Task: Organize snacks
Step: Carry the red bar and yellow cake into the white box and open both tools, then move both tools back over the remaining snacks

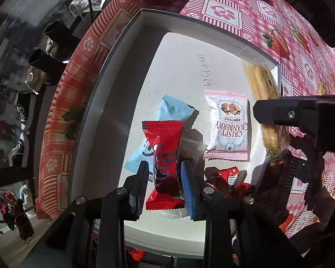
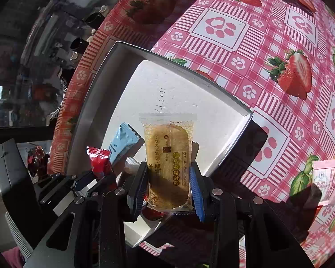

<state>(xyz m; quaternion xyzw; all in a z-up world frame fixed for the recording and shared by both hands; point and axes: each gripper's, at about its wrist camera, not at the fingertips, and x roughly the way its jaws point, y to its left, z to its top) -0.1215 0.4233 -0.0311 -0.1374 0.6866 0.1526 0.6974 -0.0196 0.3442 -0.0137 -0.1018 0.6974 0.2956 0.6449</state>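
An open white box (image 1: 114,71) lies on the table. My left gripper (image 1: 165,178) points straight down into it, open, with a red snack packet (image 1: 165,147) standing between its fingers and a slight gap at the left pad. Under that packet lies a light-blue packet (image 1: 172,109). A pink "Crispy Cranberry" packet (image 1: 231,129) and another red packet (image 1: 227,176) rest on the box floor to the right. My right gripper (image 2: 169,178) is shut on a clear packet with a golden pastry (image 2: 167,147), held over the box (image 2: 96,102) near its right wall.
A pink strawberry and paw-print tablecloth (image 2: 234,44) covers the table. A second cranberry packet (image 2: 321,181) lies on the cloth at the right edge. Beyond the table's left edge, shoes (image 1: 22,120) sit on the floor.
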